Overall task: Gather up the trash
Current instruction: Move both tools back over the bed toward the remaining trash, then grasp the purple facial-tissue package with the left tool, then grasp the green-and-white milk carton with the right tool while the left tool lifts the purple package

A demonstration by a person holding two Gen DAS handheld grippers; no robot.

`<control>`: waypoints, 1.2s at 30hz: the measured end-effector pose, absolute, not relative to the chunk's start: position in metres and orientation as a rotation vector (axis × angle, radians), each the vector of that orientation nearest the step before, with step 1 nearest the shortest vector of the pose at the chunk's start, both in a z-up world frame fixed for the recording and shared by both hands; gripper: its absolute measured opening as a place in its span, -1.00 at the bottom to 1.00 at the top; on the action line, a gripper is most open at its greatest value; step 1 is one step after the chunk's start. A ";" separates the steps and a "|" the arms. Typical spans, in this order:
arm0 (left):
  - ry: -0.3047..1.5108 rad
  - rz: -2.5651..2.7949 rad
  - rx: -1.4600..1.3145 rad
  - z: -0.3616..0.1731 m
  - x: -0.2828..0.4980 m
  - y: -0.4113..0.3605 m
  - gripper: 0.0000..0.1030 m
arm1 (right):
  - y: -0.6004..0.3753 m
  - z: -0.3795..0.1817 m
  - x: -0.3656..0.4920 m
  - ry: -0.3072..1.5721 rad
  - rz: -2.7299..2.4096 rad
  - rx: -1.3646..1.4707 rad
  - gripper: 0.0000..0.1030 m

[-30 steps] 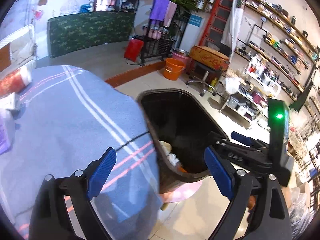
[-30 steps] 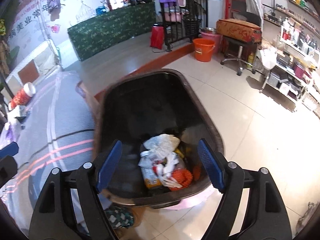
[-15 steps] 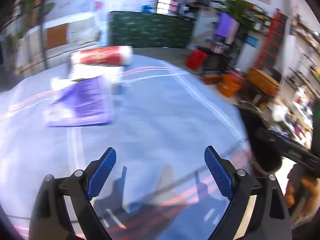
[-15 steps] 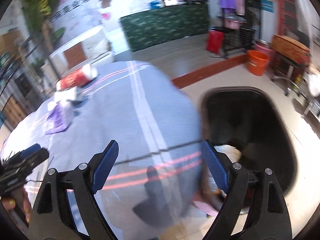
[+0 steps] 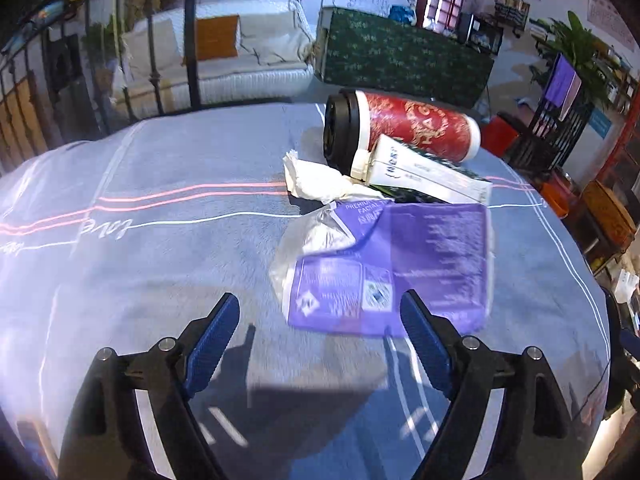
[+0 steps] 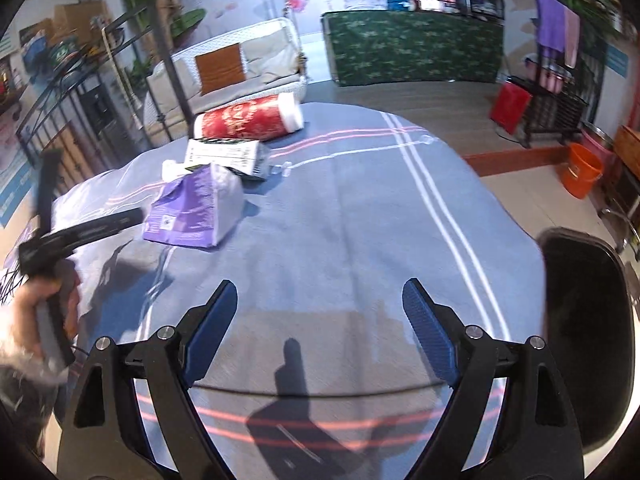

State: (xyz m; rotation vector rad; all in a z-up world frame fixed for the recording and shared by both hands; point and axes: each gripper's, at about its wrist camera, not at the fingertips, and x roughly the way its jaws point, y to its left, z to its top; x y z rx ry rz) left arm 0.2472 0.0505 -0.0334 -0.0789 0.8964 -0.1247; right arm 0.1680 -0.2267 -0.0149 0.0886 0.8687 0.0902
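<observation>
A purple tissue packet [image 5: 392, 268] lies on the blue-grey tablecloth [image 5: 160, 272], just ahead of my open, empty left gripper [image 5: 320, 336]. Behind it lie a crumpled white tissue [image 5: 316, 180], a white carton [image 5: 424, 172] and a red cup with a black lid [image 5: 404, 128] on its side. In the right wrist view the same packet [image 6: 192, 208], carton [image 6: 228, 154] and cup [image 6: 248, 120] sit far left. My right gripper [image 6: 316, 332] is open and empty above the cloth. The black trash bin [image 6: 588, 320] stands at the table's right edge.
A white sofa with an orange cushion [image 6: 224, 68] and black metal railings [image 5: 52, 76] stand beyond the table. An orange bucket [image 6: 580, 174], a red bag [image 6: 510, 106] and a rack stand on the floor at right. The left gripper's body [image 6: 76, 236] shows at left.
Both grippers have swung left, away from the trash bin and over the table. The left gripper has closed in on the purple packet. Both stay open and empty.
</observation>
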 end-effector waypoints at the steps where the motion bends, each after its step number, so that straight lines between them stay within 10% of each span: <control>1: 0.912 -0.132 -0.092 -0.037 0.258 0.053 0.52 | -0.221 -0.014 0.172 0.871 0.100 0.081 0.63; 10: 0.898 -0.140 0.039 -0.048 0.292 0.043 0.35 | -0.199 -0.019 0.195 0.898 0.114 0.023 0.63; 19: 0.889 -0.161 -0.091 -0.039 0.282 0.058 -0.30 | -0.189 -0.024 0.215 0.917 0.131 0.014 0.63; 36: 0.840 -0.112 -0.221 -0.012 0.171 0.092 -0.33 | -0.093 -0.043 0.316 0.846 0.244 -0.551 0.63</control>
